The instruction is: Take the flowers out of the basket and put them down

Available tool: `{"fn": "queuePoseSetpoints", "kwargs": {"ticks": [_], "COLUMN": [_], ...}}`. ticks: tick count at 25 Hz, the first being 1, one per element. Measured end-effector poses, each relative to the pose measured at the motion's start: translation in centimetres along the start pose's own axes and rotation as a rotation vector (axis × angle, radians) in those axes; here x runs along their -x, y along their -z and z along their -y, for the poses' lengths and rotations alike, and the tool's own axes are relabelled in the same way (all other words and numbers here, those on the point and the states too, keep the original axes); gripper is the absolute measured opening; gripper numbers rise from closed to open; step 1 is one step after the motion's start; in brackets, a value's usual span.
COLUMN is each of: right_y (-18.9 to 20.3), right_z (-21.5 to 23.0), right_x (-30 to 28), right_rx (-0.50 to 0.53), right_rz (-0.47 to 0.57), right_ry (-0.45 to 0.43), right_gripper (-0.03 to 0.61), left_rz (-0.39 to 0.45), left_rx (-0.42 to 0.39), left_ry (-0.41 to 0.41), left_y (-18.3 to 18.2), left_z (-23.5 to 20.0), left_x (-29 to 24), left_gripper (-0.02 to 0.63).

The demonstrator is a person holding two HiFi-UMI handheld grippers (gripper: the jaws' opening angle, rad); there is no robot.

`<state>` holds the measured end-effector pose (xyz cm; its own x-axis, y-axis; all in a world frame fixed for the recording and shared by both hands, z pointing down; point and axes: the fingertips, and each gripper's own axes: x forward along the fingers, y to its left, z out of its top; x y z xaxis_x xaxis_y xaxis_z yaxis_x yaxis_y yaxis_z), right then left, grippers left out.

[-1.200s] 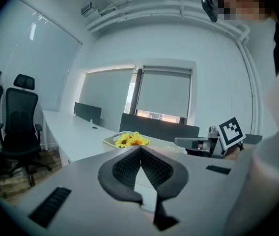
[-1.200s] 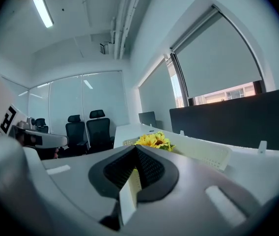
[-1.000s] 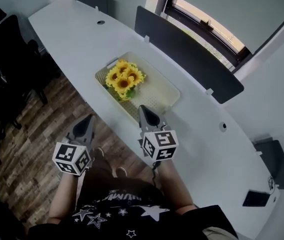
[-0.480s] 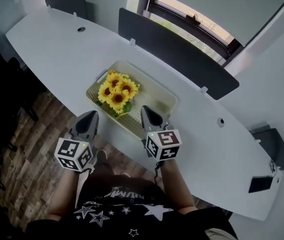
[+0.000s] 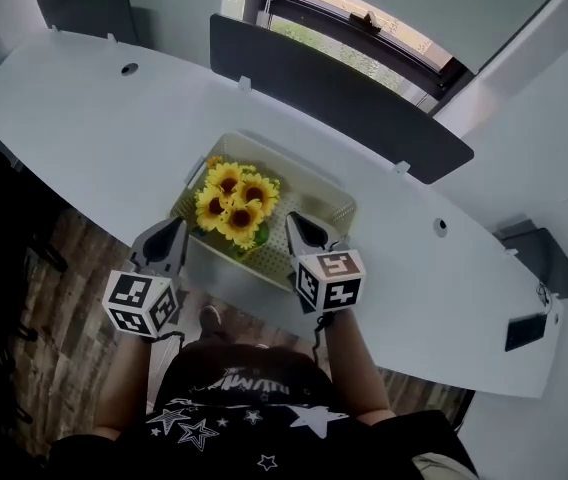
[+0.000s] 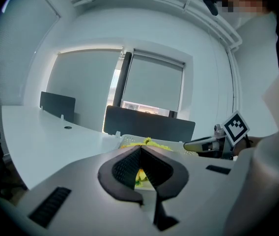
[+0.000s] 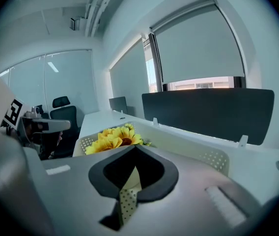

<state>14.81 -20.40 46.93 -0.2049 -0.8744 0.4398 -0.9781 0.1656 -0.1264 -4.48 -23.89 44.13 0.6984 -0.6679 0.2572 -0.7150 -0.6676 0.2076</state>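
Note:
A bunch of yellow sunflowers (image 5: 232,203) lies in the left half of a cream perforated basket (image 5: 324,206) on the long white table (image 5: 84,98). My left gripper (image 5: 171,231) is shut with nothing in it, at the basket's near left corner. My right gripper (image 5: 294,220) is shut and empty over the near rim, just right of the flowers. In the left gripper view the flowers (image 6: 145,142) show just past the closed jaw tips of that gripper (image 6: 140,149). In the right gripper view the sunflowers (image 7: 112,137) sit left of and beyond its closed tips (image 7: 134,149), inside the basket (image 7: 198,151).
A dark divider panel (image 5: 334,98) stands along the table's far edge, with a second panel (image 5: 84,13) at the far left and a window behind. Round cable holes (image 5: 129,69) dot the tabletop. Wood floor (image 5: 54,268) lies below the near edge.
The view has swung so the table and basket sit nearer and more centred. Both grippers have come closer to the basket's near rim, still shut.

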Motion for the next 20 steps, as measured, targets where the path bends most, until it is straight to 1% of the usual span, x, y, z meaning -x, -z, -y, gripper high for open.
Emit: {"fn": "queuePoseSetpoints", "kwargs": {"ticks": [3, 7, 10, 14, 18, 19, 20], "right_y": [0.2, 0.4, 0.6, 0.8, 0.9, 1.0, 1.0], "right_z": [0.2, 0.5, 0.5, 0.6, 1.0, 1.0, 1.0], "right_x": [-0.7, -1.2, -1.4, -1.6, -1.6, -1.6, -1.7], "right_rx": [-0.014, -0.023, -0.028, -0.040, -0.015, -0.003, 0.008], "right_rz": [-0.021, -0.038, -0.049, -0.060, -0.081, -0.091, -0.101], "right_ry": [0.034, 0.085, 0.113, 0.140, 0.174, 0.176, 0.175], "right_gripper": [0.003, 0.003, 0.003, 0.003, 0.003, 0.003, 0.003], "left_rz": [-0.040, -0.119, -0.147, -0.201, -0.246, -0.260, -0.277], "left_rx": [-0.006, -0.035, -0.047, -0.038, -0.063, -0.066, -0.065], "left_ry": [0.009, 0.027, 0.034, 0.069, 0.105, 0.119, 0.137], "left_y": [0.2, 1.2, 1.5, 2.1, 2.7, 2.9, 3.1], "left_z": [-1.7, -3.4, -4.6, -5.5, -6.1, -6.1, -6.0], "left_x": [-0.8, -1.9, -2.5, -3.4, -4.2, -4.4, -4.6], "left_gripper": [0.009, 0.011, 0.011, 0.012, 0.015, 0.031, 0.085]}}
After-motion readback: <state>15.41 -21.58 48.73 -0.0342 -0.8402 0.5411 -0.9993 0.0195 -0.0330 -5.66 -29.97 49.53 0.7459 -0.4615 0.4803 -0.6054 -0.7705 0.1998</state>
